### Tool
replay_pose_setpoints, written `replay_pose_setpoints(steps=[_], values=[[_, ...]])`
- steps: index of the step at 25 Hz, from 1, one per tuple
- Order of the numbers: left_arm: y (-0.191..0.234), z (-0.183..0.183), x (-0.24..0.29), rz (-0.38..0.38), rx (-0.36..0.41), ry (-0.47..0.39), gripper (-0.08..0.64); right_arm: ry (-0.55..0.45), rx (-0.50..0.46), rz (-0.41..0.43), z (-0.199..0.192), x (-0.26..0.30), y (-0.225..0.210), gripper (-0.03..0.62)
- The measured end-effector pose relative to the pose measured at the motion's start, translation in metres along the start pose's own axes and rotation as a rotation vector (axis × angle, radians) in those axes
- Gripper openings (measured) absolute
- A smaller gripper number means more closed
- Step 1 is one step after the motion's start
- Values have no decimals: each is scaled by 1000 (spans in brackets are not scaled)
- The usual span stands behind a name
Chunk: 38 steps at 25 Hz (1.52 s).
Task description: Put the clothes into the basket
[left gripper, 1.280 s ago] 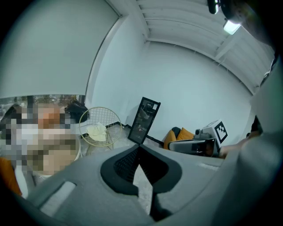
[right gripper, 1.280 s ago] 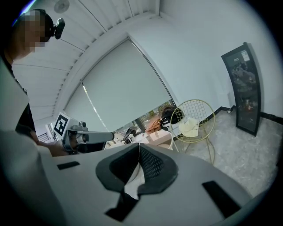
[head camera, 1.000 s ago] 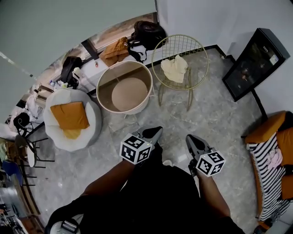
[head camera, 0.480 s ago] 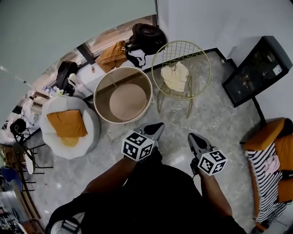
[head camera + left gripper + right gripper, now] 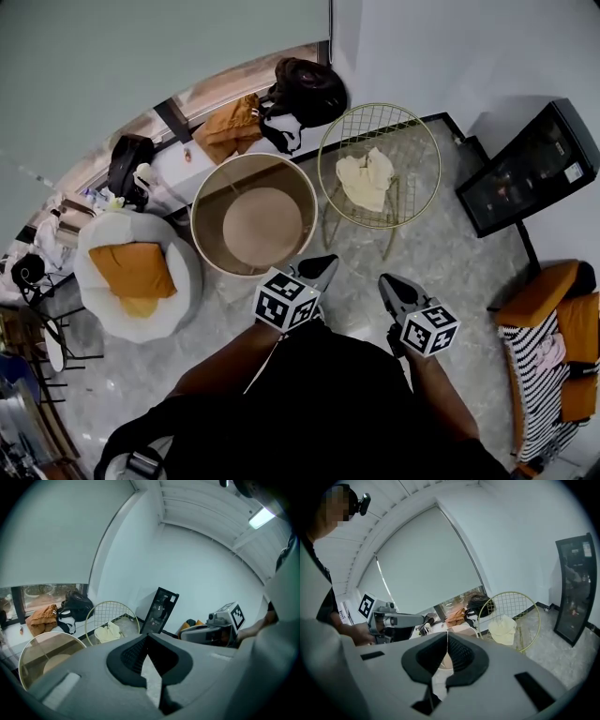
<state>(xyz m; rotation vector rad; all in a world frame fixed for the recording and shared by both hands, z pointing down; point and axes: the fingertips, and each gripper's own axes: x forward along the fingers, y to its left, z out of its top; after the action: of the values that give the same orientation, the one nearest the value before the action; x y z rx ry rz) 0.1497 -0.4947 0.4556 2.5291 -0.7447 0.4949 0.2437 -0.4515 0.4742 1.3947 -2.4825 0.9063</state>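
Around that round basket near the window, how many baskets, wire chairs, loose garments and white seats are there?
Baskets: 1, the round basket
Wire chairs: 1, the gold wire chair
Garments: 2, the pale yellow garment on that chair, the orange-brown garment by the window
White seats: 1, the round white seat
Total: 5

Floor (image 5: 450, 253): grey marbled tile, glossy. Straight ahead of the left gripper (image 5: 323, 263) we log the round basket (image 5: 262, 225), standing on the tile close to the tips. Ahead of the right gripper (image 5: 385, 280) the gold wire chair (image 5: 417, 141) stands on thin legs, just beside the basket. Well off to the left of the left gripper sits a white pouf (image 5: 183, 272). To the right of the right gripper we note a black cabinet (image 5: 530, 164) against the wall and an orange sofa (image 5: 539, 295).
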Motion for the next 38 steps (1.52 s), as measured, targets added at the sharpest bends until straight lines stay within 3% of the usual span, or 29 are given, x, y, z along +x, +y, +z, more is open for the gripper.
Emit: replay_pose_setpoints(steps=[10,22,29,38], values=[[46,7,4,4,-7,11,0,22,-8,7,16,47,-2,17],[101,27,8,117,-60,-32,0,57,-45,38,46,101,-31,17],[128,49,42,148,-98,-29,0,101,-75,42,79,143,-80,18],[167,64,113,152,-95,57,0,136,-34,-4,99,200,-169,18]])
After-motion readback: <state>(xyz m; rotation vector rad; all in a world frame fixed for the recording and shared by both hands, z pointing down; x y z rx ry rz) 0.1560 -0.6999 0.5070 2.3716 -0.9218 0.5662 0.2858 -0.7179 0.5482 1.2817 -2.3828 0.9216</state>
